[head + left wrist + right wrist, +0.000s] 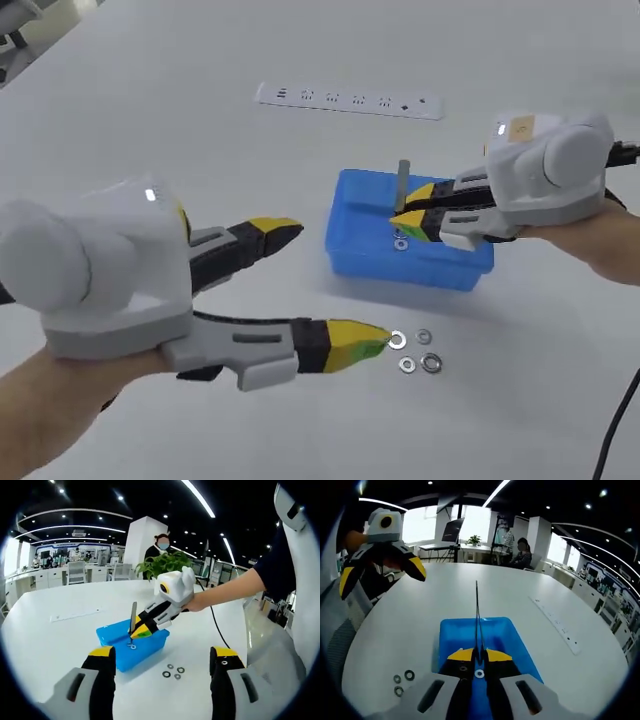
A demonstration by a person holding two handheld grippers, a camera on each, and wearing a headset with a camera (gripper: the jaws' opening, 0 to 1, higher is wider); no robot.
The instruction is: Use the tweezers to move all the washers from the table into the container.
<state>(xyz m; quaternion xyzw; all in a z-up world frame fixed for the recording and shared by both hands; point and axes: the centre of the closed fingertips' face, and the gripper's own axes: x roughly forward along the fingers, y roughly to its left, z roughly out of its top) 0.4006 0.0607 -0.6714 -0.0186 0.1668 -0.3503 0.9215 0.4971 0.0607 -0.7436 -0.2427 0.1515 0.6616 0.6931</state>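
Four washers [431,363] remain on the table [200,420]. They lie in a tight cluster near its middle, well clear of every edge and just beside the near wall of the container [360,255].

One washer [401,243] sits at the lower tip of the tweezers [403,180], within the container's outline. Whether it hangs in the tips or lies on the container floor cannot be told.

Progress, as judged: early. One of the five visible washers is at or in the container, and four transfers are left.

Count:
- Washers: five.
- Container: one, blue, rectangular, open-topped.
- Tweezers: one pair, upright over the container.
- Power strip [348,100]: one, toward the table's far edge.

Right tool [412,222]: clenched on the tweezers, above the container.

Left tool [325,285]: released, jaws wide apart with nothing between them. Its lower jaw tip is just beside the cluster.
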